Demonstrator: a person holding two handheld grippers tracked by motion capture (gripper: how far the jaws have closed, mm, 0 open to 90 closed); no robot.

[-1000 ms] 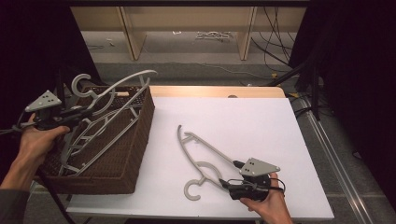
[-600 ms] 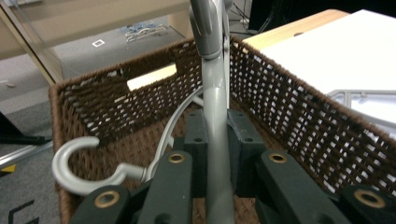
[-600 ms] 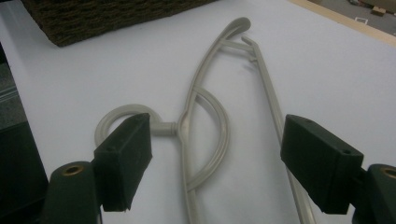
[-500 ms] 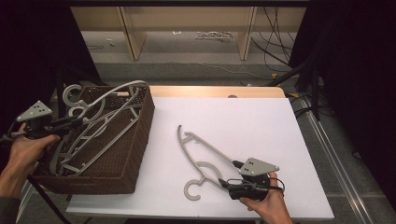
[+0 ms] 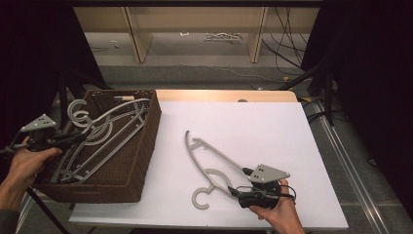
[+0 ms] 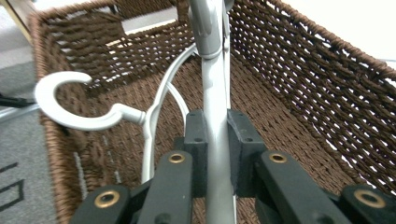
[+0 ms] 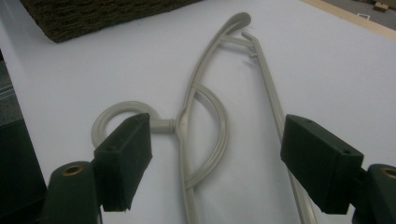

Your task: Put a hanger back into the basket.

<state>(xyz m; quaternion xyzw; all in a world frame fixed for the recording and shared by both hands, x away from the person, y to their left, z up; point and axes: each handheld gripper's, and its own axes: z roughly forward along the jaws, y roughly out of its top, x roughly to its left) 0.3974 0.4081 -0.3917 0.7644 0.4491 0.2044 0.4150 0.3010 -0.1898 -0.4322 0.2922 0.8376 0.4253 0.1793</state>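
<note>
We are clamping the left gripper (image 6: 217,154) tight on the bar of a grey hanger (image 5: 104,139) at the left of the high view, lowering it into the brown wicker basket (image 5: 146,141); it should go in flat beside the other hangers so its hook (image 5: 78,111) is not catching the rim. At the lower centre, the right gripper (image 5: 243,195) is resting with jaws spread wide around the beige hanger (image 5: 209,156) on the white table (image 5: 272,131), whose near edge is running just beside that hand, with open room above and to the right.
</note>
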